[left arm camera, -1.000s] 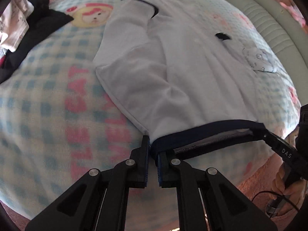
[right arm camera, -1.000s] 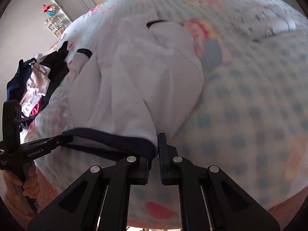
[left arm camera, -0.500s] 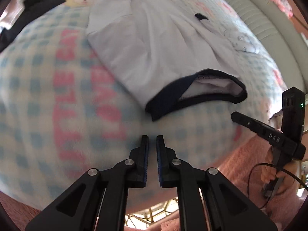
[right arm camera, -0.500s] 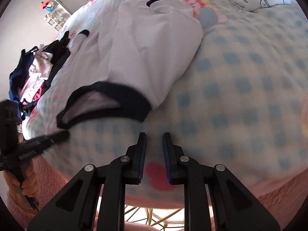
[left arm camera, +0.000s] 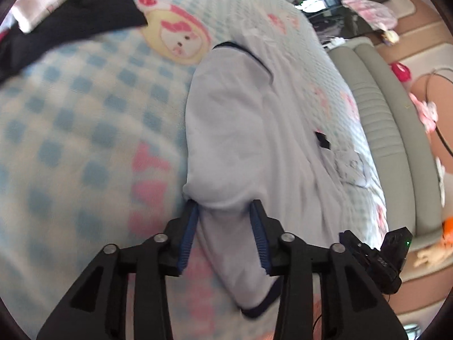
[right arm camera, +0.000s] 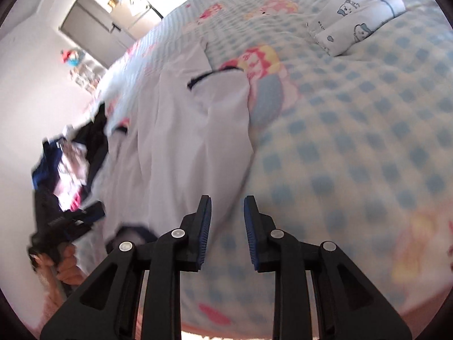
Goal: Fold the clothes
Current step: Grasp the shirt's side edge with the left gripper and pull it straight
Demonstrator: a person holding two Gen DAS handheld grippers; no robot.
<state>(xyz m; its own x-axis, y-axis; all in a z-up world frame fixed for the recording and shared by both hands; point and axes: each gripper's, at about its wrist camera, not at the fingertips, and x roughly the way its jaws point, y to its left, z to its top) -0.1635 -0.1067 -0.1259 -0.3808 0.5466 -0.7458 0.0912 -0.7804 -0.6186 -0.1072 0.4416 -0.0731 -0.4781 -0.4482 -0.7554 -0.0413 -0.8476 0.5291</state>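
Note:
A white garment with dark navy trim (left arm camera: pixel 249 130) lies stretched out on the checked bed cover, also in the right wrist view (right arm camera: pixel 181 141). My left gripper (left arm camera: pixel 223 212) is open, its fingers straddling a raised fold at the garment's left edge, partway up from the navy hem (left arm camera: pixel 257 308). My right gripper (right arm camera: pixel 227 208) is open and empty, low over the cover at the garment's right edge. The left gripper (right arm camera: pixel 70 221) shows at the left of the right wrist view, the right gripper (left arm camera: pixel 376 257) at the lower right of the left wrist view.
A pile of dark and pink clothes (left arm camera: pixel 56 14) lies at the far left of the bed, also seen in the right wrist view (right arm camera: pixel 70 153). A small folded white printed item (right arm camera: pixel 354 25) lies at the far right. A grey padded headboard (left arm camera: pixel 396 141) runs along the right.
Both grippers let go of the navy hem, then opened wide. The left one moved forward onto the garment's left edge; the right one moved up along its right edge.

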